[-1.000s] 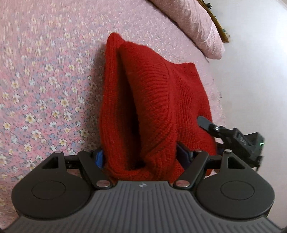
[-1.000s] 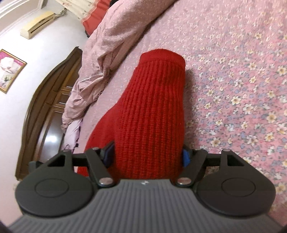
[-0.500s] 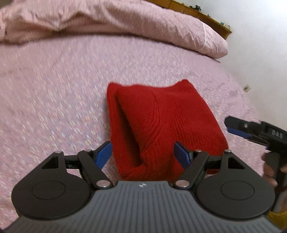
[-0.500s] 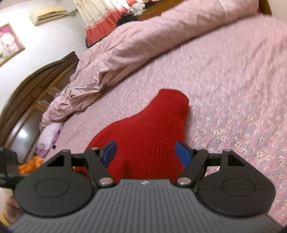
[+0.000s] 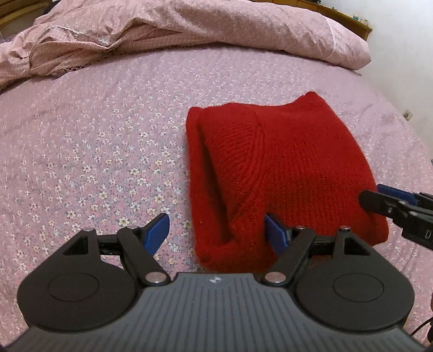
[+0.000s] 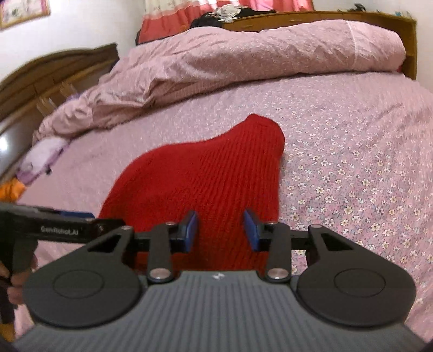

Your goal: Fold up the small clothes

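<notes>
Both my grippers are pulling back from the red knit sweater [image 5: 284, 173], which a second ago was filling the space between their jaws. The floral pink bedspread [image 5: 94, 149] is carrying it, with a rumpled pink duvet [image 6: 243, 59] and wooden headboard [image 6: 324, 19] behind. The folded sweater is lying flat, long axis running away from me toward the duvet. My left gripper [image 5: 216, 230] is gaping wide, gripping nothing; my right gripper [image 6: 220, 228] is closing (over the knit, not pinching it).
</notes>
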Tool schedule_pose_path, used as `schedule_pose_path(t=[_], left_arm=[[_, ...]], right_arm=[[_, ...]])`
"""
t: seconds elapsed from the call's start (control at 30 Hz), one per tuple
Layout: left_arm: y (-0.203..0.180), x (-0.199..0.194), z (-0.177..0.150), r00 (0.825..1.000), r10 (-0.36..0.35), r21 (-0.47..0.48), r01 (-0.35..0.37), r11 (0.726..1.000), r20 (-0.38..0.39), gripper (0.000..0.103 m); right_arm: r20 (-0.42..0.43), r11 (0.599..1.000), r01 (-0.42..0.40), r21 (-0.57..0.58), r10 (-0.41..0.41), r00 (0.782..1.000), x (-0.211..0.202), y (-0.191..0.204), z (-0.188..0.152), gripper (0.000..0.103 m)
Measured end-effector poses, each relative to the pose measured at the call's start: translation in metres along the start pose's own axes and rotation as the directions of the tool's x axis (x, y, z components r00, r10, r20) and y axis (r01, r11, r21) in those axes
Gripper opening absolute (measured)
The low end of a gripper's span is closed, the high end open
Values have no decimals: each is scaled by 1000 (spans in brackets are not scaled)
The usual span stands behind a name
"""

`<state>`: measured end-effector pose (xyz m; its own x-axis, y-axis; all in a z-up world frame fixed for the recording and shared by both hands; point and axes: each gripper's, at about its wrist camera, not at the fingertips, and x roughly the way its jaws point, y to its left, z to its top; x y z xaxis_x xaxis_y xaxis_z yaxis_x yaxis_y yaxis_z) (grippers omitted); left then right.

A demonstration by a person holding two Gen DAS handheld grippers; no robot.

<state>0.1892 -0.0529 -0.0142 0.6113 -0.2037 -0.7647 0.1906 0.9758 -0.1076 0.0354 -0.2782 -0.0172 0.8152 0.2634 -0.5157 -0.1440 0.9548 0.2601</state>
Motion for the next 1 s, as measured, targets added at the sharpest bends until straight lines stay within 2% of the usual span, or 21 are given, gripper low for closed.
schedule_pose_path(t=[0.3, 0.53, 0.67, 0.87, 1.0], left_arm=[[-8, -14, -9, 999, 21, -22, -21, 1000, 26, 81], [-14, -32, -15, 999, 25, -27, -24, 999, 35, 81], [-19, -41, -20, 999, 24, -29, -23, 999, 30, 81], [-30, -46, -30, 1000, 25, -17, -25, 1000, -3, 81], [-35, -46, -36, 999, 37, -37, -37, 999, -1, 81]], right_arm=[[-7, 999, 33, -27, -33, 999, -4, 8, 0, 43], [-28, 999, 46, -10, -46, 999, -22, 20, -4, 52], [-43, 1000, 23, -21, -24, 999, -34, 28, -9, 52], [-37, 996, 69, -54, -71, 997, -46, 36, -17, 56], [-39, 996, 81, -24, -81, 996, -48, 31, -20, 57]])
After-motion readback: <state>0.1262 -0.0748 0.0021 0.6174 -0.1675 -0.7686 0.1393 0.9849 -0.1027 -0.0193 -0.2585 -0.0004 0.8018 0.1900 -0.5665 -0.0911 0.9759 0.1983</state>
